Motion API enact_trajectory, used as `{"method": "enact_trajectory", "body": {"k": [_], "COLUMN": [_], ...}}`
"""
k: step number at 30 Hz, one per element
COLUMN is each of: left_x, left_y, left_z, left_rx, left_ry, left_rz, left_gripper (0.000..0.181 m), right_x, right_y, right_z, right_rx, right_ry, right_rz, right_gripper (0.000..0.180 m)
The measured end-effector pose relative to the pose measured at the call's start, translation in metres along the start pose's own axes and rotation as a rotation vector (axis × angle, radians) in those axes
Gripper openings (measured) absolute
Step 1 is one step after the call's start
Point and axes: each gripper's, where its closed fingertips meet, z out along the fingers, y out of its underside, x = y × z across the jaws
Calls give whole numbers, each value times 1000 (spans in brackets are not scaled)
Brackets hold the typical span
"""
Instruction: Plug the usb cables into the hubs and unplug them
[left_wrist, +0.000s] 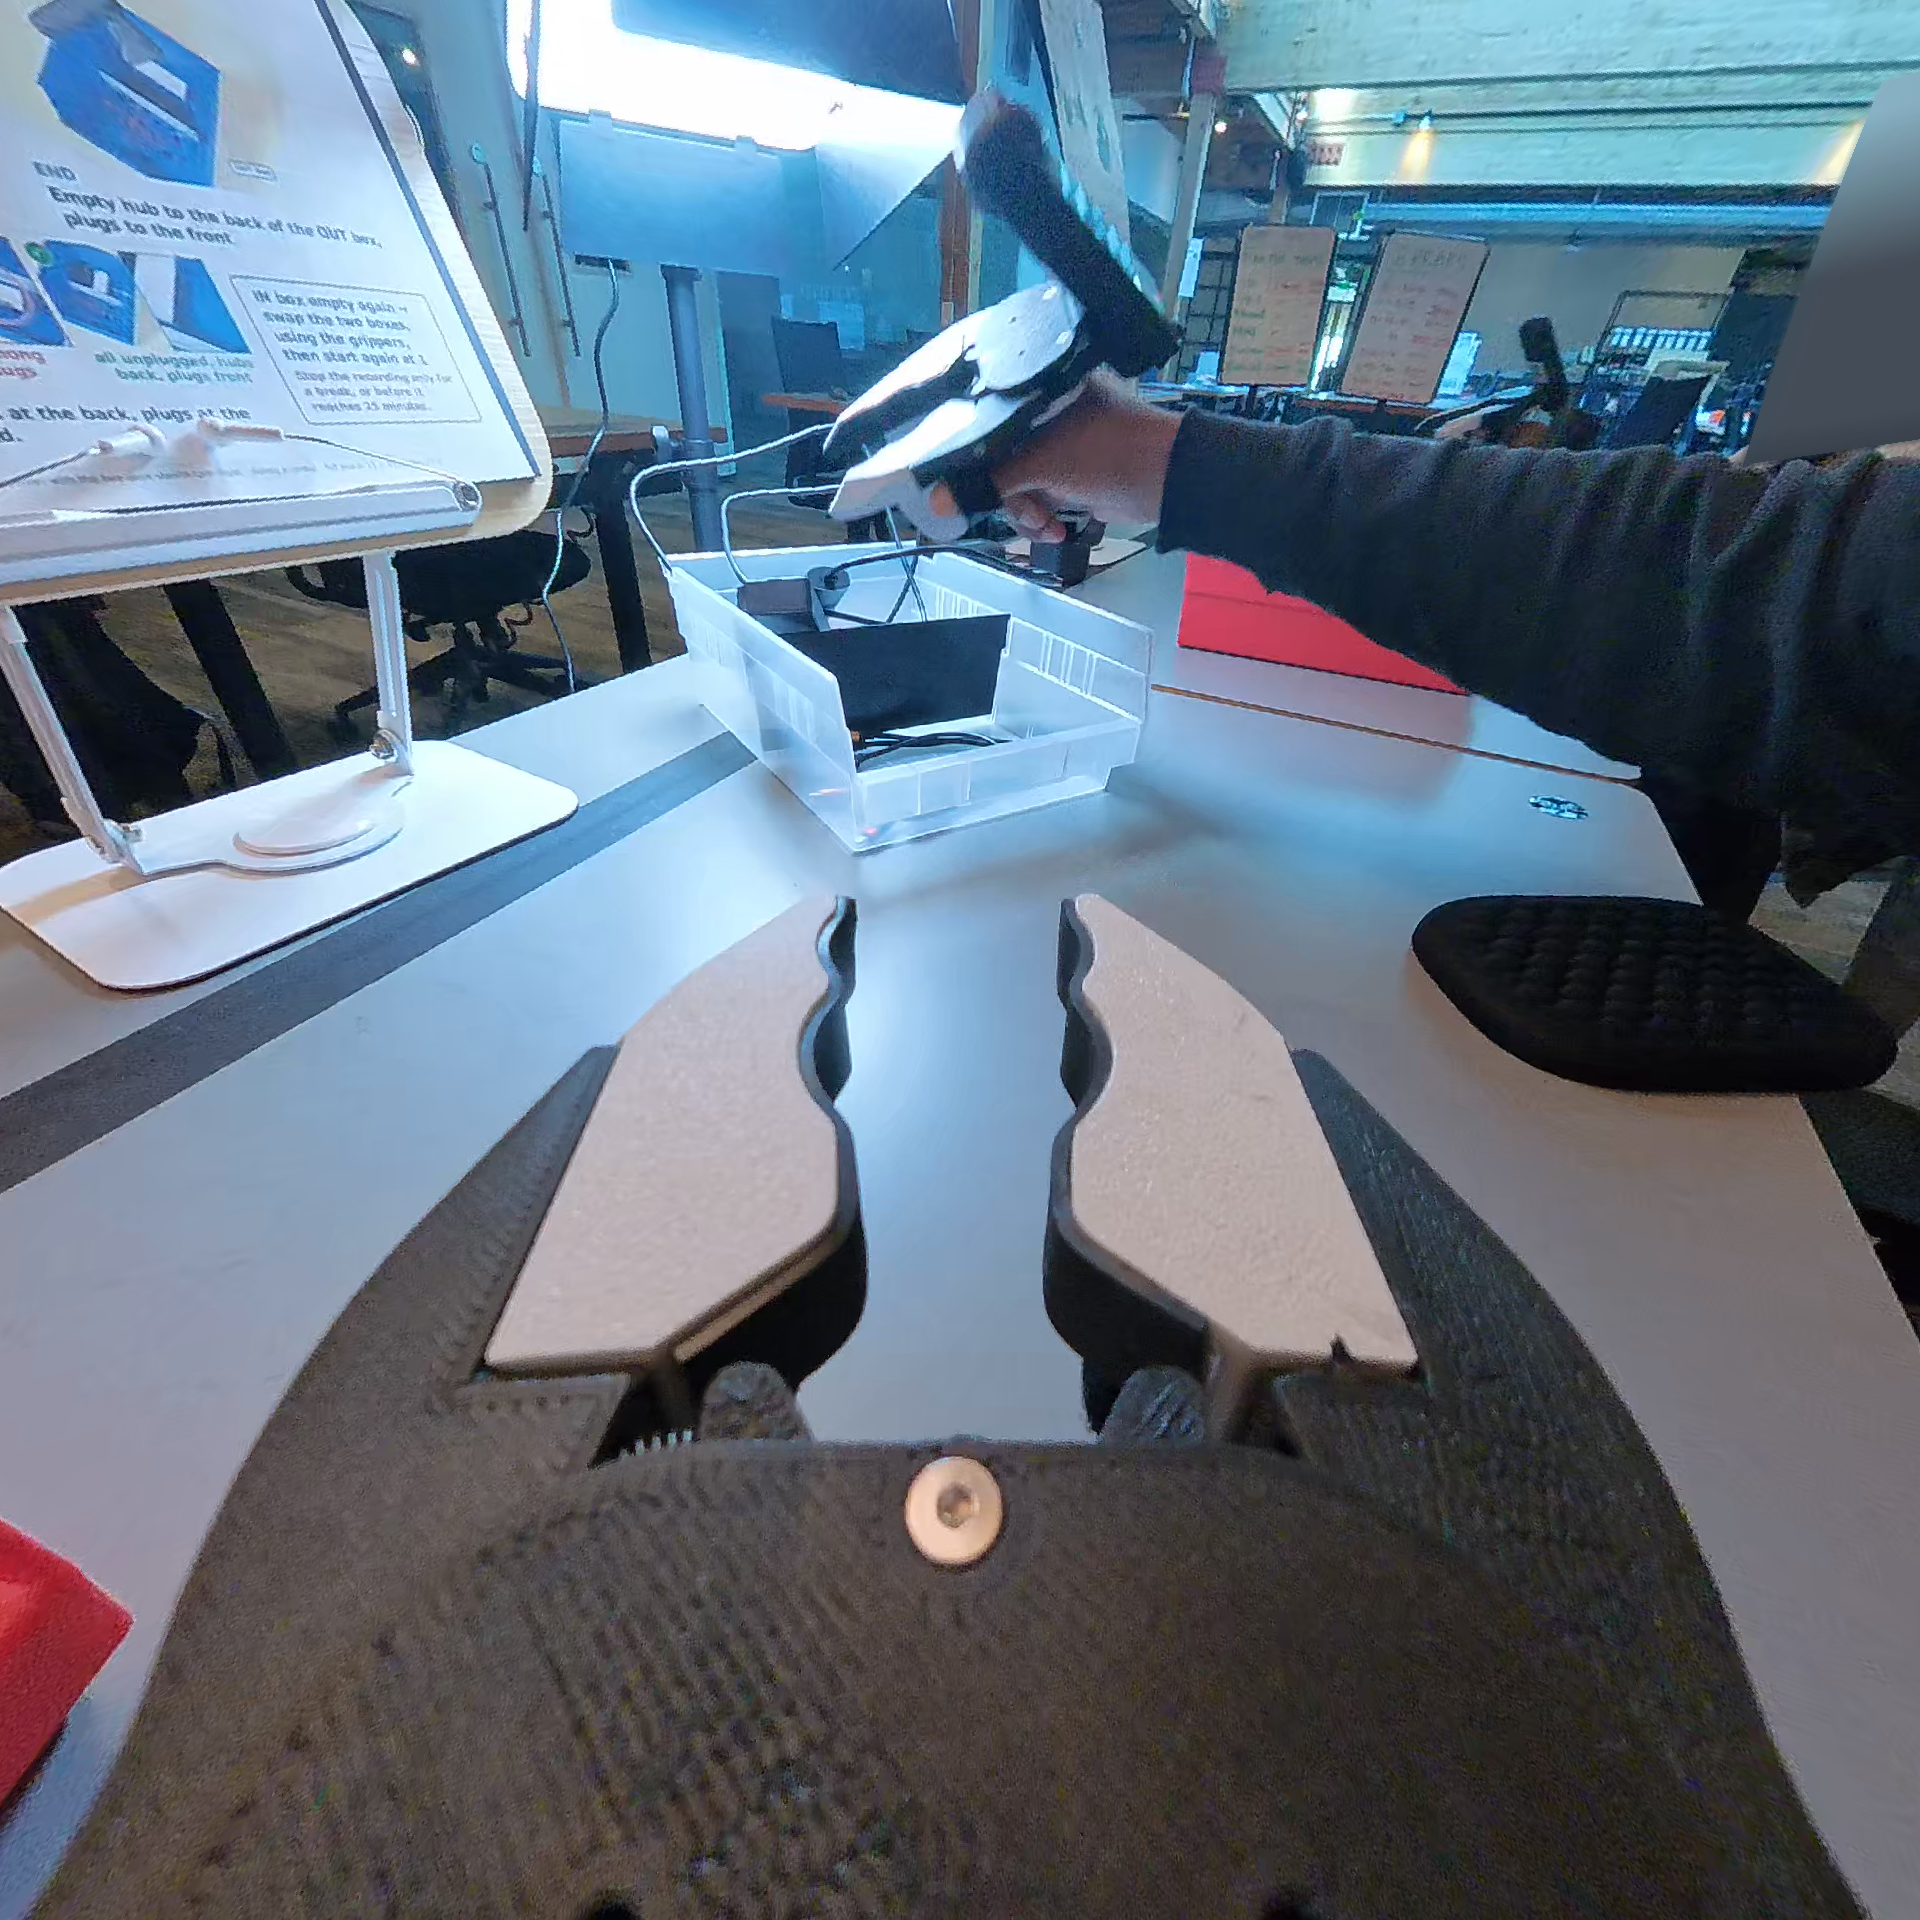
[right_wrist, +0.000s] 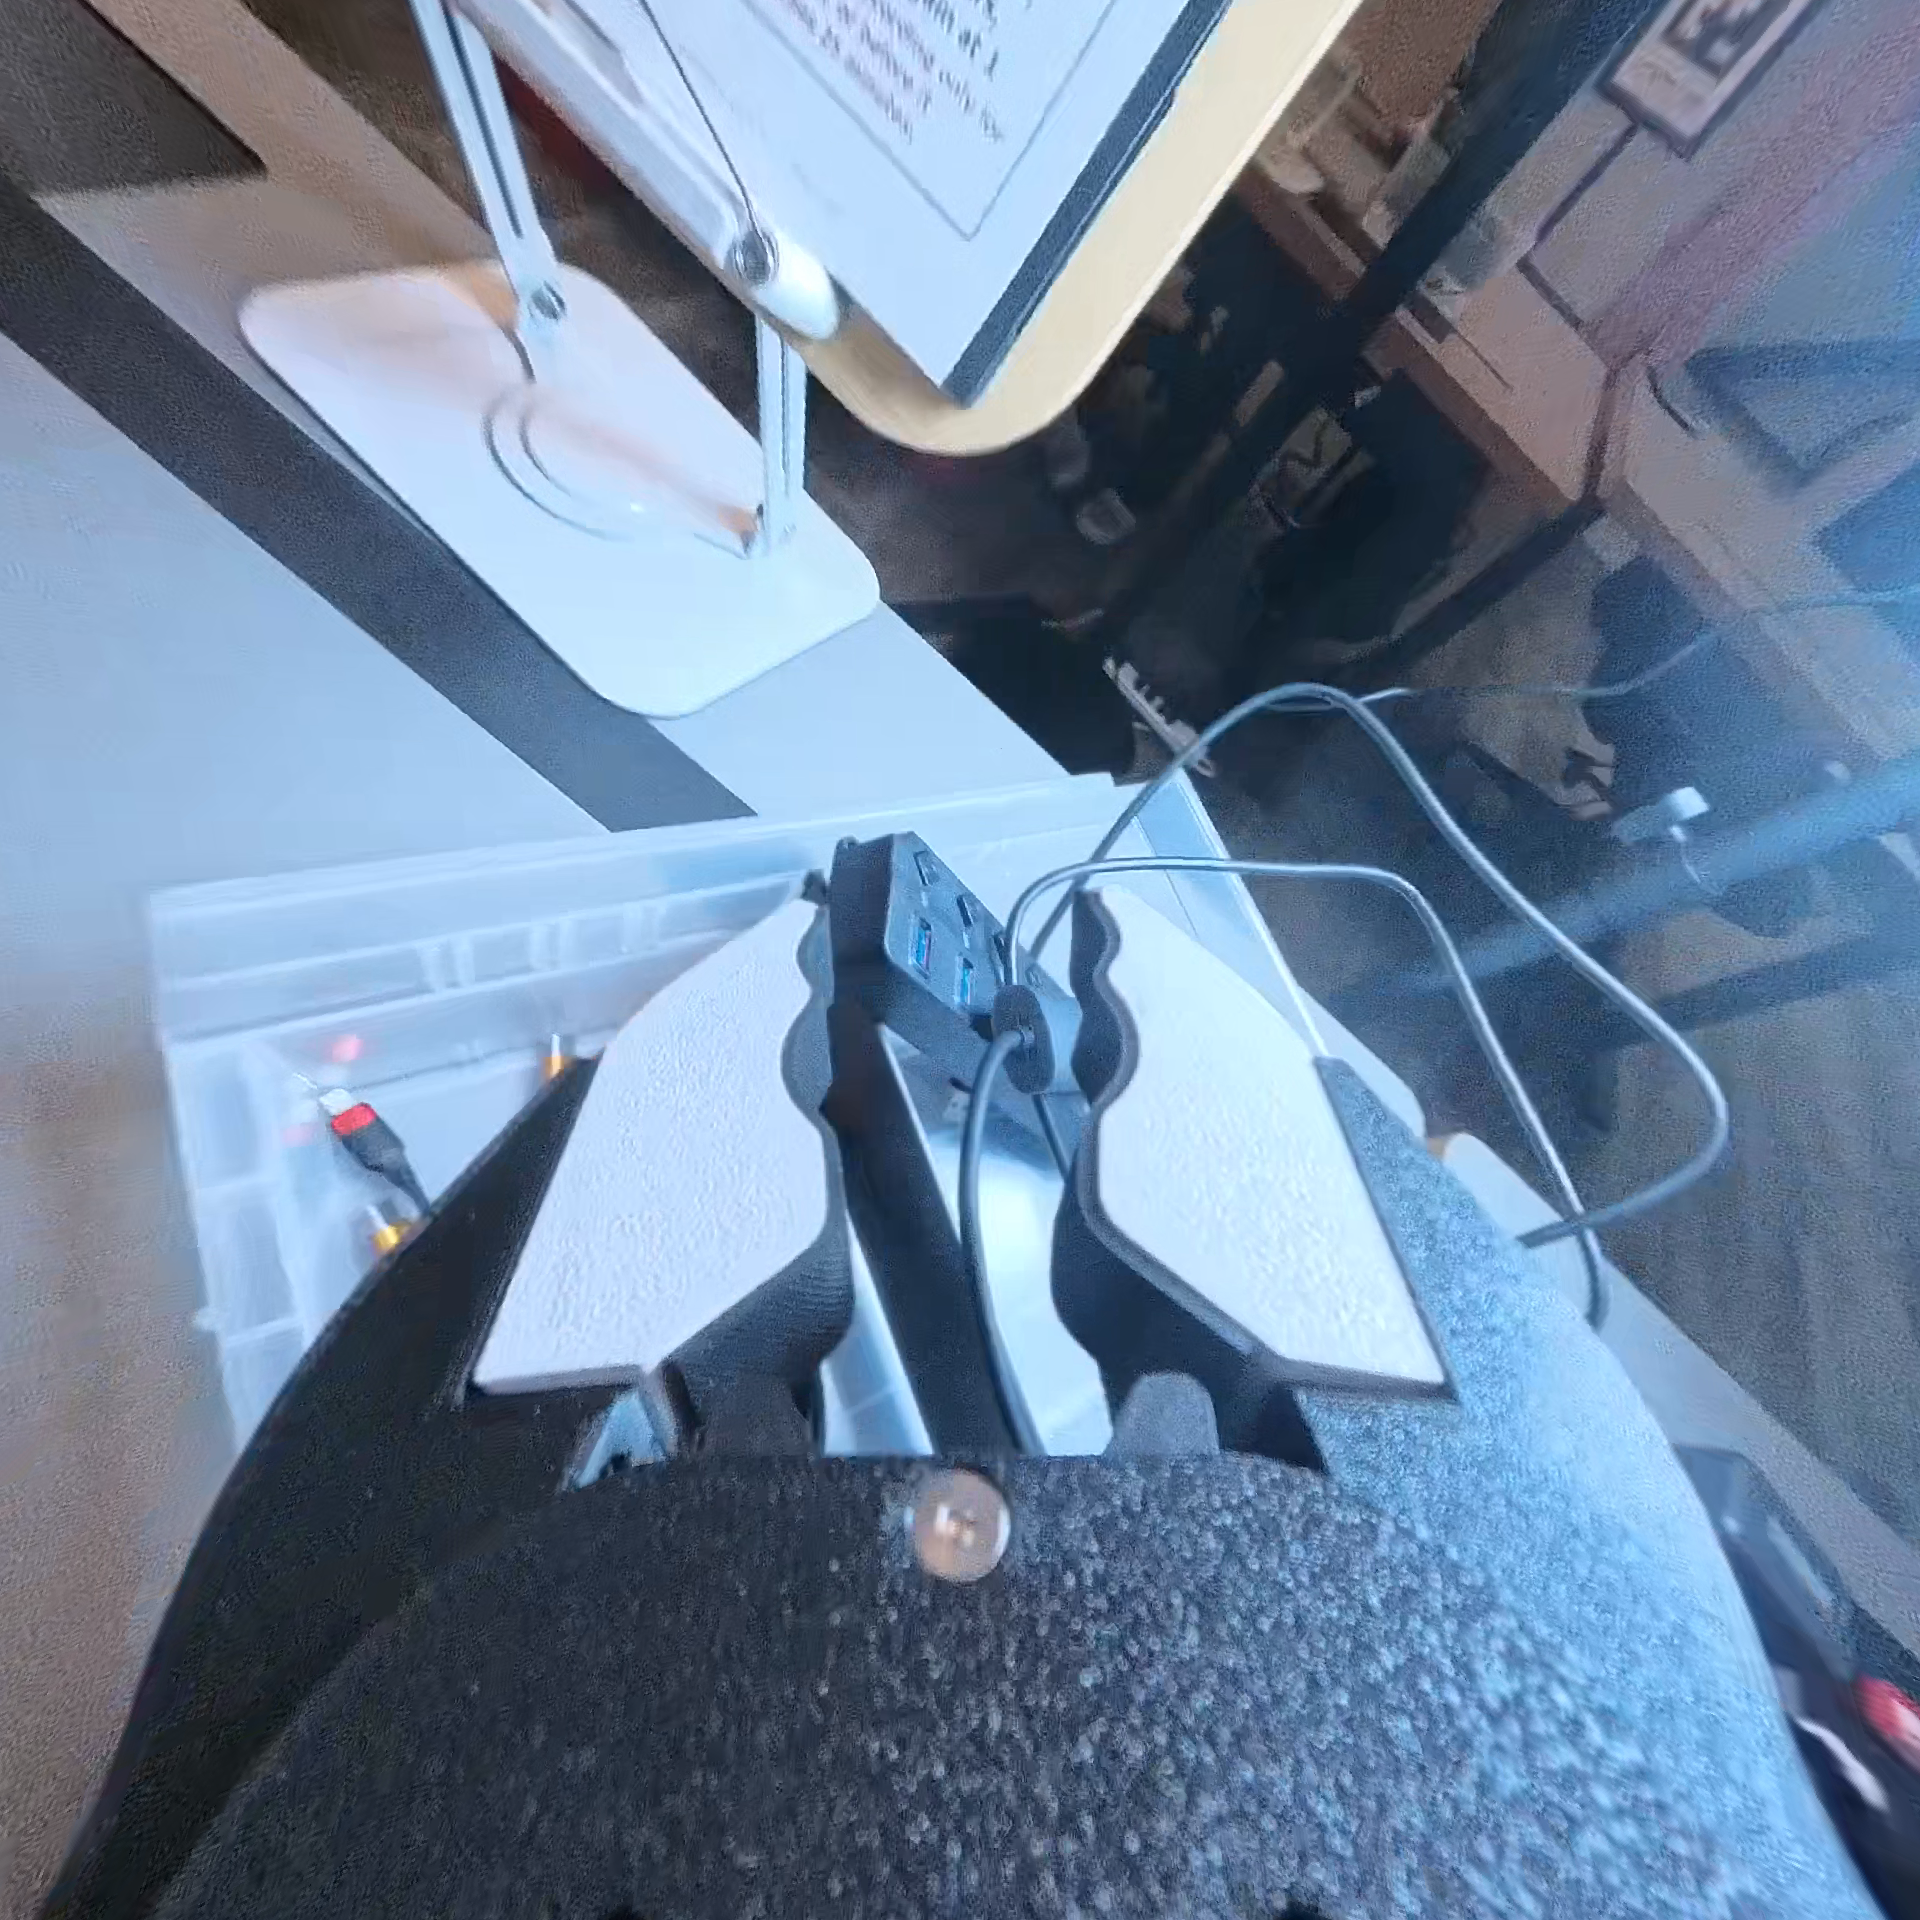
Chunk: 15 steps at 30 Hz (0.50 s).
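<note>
**Right tongs over the bin, left tongs waiting on the bench**

In the left wrist view, the left tongs sit low over the pale grey bench, fingers apart with nothing but bare bench between them. At 12 o'clock from them stands the clear plastic bin, a black sheet propped inside it and a few loose dark cables on its floor. Above the bin's far end, a person's hand in a dark sleeve holds the right tongs, tips angled down toward the bin. Off at 10 o'clock is the white document stand carrying a printed instruction sheet. At 3 o'clock lies a black textured pad, and a red mat rests beyond the bin at 1 o'clock.

Over to the right wrist view: the right tongs are spread apart, and the slim black multi-port USB hub lies between the fingers, against the left one, clear of the right. Whether it is actually gripped, I cannot tell. The thin grey cable loops out to 2 o'clock, past the bench edge. Down at 9 o'clock in the bin, a red-tipped USB plug lies loose.
</note>
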Motion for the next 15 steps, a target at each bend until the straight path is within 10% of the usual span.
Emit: {"method": "enact_trajectory", "body": {"k": [6,15], "left_x": [1,4], "left_y": [4,13], "left_z": [2,10], "left_rx": [-17,-53], "left_ry": [1,14], "left_rz": [7,6], "left_gripper": [37,35], "right_x": [15,36], "right_y": [1,123], "right_z": [-53,-55], "right_rx": [103,-455], "right_ry": [27,130], "right_rz": [55,-268], "right_gripper": [38,10]}}
